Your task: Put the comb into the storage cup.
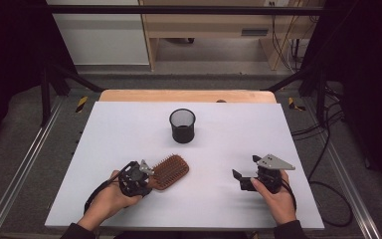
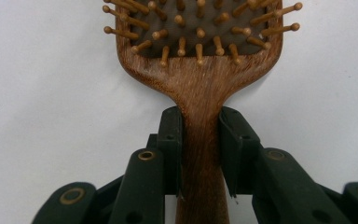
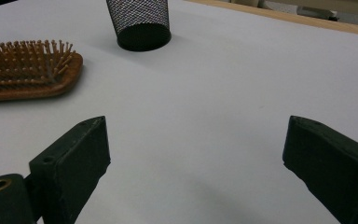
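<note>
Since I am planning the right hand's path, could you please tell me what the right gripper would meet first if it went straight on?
Probably nothing: the right gripper points over bare table, passing right of the mesh cup.

The wooden paddle hairbrush (image 1: 169,171) lies flat on the white table (image 1: 129,124), bristles up; its broad head points away toward the right; its narrow handle (image 2: 200,154) is pinched between black jaws; its bristle pad looks dark, perhaps grey.

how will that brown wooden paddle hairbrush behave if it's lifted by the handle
The brown wooden paddle hairbrush is probably stiff, being solid wood. Its wide head may droop, since the left gripper clamps just the narrow handle. The smooth grain could slip slightly between the pads.
</note>
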`<control>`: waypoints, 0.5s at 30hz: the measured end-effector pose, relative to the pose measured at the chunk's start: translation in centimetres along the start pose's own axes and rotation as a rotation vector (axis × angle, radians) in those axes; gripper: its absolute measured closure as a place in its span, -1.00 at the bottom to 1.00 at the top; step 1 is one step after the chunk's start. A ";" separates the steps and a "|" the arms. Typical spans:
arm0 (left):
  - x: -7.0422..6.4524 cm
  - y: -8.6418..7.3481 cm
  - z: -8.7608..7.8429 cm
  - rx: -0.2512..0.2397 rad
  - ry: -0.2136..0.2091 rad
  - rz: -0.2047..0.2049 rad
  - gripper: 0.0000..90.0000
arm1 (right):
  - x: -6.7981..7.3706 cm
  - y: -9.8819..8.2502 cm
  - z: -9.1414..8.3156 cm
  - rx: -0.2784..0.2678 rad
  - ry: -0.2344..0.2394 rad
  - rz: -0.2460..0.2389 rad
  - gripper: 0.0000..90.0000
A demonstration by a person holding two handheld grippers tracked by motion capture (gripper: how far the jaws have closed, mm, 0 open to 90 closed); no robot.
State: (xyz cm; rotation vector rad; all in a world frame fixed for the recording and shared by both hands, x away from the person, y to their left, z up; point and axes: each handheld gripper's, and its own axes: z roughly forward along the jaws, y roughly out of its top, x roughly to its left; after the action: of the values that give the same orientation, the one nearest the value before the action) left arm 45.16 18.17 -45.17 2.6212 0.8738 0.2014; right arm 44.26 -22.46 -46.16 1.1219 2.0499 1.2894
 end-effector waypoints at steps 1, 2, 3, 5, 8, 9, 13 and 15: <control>0.0 0.1 0.0 0.007 -0.001 0.001 0.61 | 0.0 0.0 0.0 0.002 0.002 0.001 -0.84; 0.0 0.1 0.0 0.011 -0.001 0.004 0.61 | 0.1 0.0 0.1 0.004 0.005 -0.003 -0.84; 0.1 0.1 0.0 0.008 -0.002 0.003 0.61 | 0.1 0.0 0.1 0.008 0.006 -0.005 -0.84; 0.0 -0.1 0.0 -0.010 0.004 0.012 0.61 | 0.2 0.0 0.2 0.009 0.010 -0.009 -0.83; 0.0 -0.5 -0.1 -0.041 0.004 0.004 0.62 | 0.2 0.0 0.2 0.007 0.012 -0.004 -0.83; -0.1 -0.5 -0.2 -0.049 0.009 0.008 0.62 | 0.2 0.0 0.2 0.007 0.012 -0.004 -0.83; -0.3 -0.4 -0.4 -0.100 0.057 0.014 0.62 | 0.2 0.1 0.2 0.003 0.013 -0.003 -0.83; -0.2 -0.3 -0.7 -0.133 0.079 0.010 0.62 | 0.2 0.1 0.2 -0.001 0.013 -0.002 -0.83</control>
State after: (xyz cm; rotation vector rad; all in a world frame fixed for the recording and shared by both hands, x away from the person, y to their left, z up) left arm 44.66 18.49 -44.68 2.5090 0.8435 0.3553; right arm 44.31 -22.21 -46.14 1.1133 2.0586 1.2996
